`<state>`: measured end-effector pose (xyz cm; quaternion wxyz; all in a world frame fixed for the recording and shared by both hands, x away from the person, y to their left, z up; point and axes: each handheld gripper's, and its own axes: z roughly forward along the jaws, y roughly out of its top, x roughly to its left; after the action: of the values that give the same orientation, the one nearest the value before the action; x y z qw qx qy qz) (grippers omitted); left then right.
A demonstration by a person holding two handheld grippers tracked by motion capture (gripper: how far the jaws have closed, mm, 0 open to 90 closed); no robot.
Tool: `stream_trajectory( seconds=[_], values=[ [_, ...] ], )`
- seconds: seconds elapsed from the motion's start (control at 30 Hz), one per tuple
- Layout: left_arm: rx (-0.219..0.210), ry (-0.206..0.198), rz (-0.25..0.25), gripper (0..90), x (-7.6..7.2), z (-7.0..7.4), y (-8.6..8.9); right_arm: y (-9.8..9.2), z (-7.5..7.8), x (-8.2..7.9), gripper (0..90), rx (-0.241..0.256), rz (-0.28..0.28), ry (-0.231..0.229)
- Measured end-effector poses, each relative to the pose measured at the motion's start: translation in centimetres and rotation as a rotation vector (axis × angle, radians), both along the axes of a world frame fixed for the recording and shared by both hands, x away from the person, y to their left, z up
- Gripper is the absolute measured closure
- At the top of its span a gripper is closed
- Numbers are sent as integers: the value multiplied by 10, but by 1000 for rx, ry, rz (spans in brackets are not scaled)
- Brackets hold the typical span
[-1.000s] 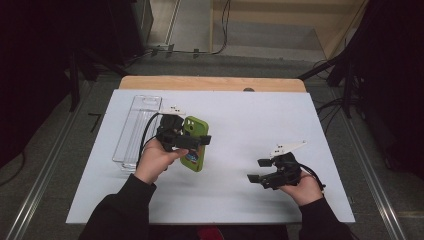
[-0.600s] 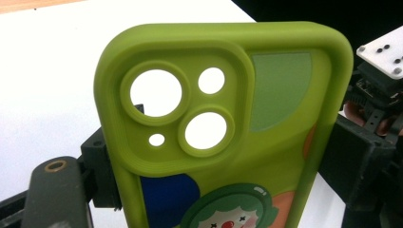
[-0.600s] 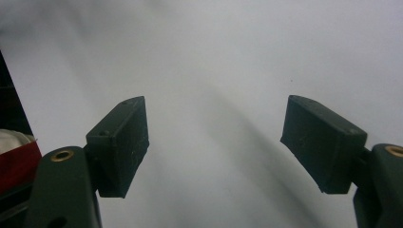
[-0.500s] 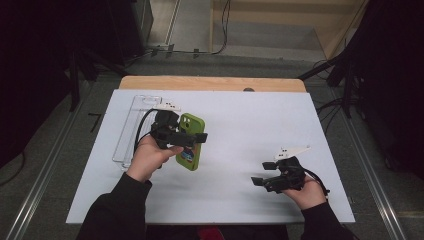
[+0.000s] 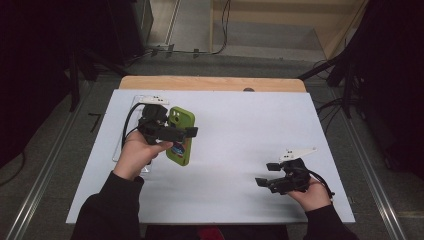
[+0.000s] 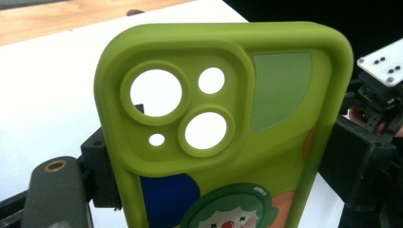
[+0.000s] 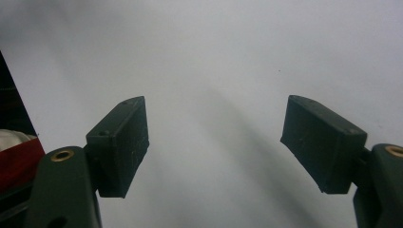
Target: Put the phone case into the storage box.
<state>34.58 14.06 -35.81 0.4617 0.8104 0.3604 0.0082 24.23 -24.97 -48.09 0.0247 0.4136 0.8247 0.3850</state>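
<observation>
Gripping the green phone case (image 5: 181,135) by its long edges, the left gripper (image 5: 172,133) holds it just above the white table (image 5: 240,130) beside a clear tray (image 5: 131,107). The right gripper (image 5: 265,174), jaws apart, waits empty. Setting the case down seemingly remains.

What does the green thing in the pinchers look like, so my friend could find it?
Start at the big white table and look toward its left side, where the left gripper is clamped on a phone case. It is lime green, with round camera holes near the top and a cartoon clown face lower down. The clear tray beside it has no colour.
</observation>
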Motion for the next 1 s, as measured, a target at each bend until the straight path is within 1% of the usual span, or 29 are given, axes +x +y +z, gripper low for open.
stream_trajectory(
  seconds=[0.07,0.13,0.27,0.4,0.47,0.57,0.67,0.73,0.8,0.87,1.0],
  values=[
    [-5,1,7,176,1,2,4,-1,0,0,222,1,-4,2],
    [3,-2,16,176,1,4,7,-2,0,-1,222,1,-5,1],
    [-1,-9,42,176,2,8,14,-2,0,-1,222,-1,-16,0],
    [10,-19,80,176,4,10,22,-2,-2,-1,222,-3,-17,2],
    [9,-16,98,176,5,10,26,-2,-2,-1,222,-4,-18,2],
    [18,-15,120,176,6,11,30,-2,-2,-1,222,-5,-18,1],
    [16,-17,130,176,7,12,34,-2,-2,-1,222,-2,-18,3],
    [15,-20,146,176,8,12,38,-1,-2,-1,222,-3,-15,-1],
    [10,-17,158,175,9,12,42,-1,-1,-1,222,-4,-14,-6],
    [4,-24,169,176,10,13,45,-1,-1,-1,222,-3,-15,-7],
    [-6,-26,187,176,11,16,52,-1,-1,-1,222,-4,-18,-8]
  ],
)
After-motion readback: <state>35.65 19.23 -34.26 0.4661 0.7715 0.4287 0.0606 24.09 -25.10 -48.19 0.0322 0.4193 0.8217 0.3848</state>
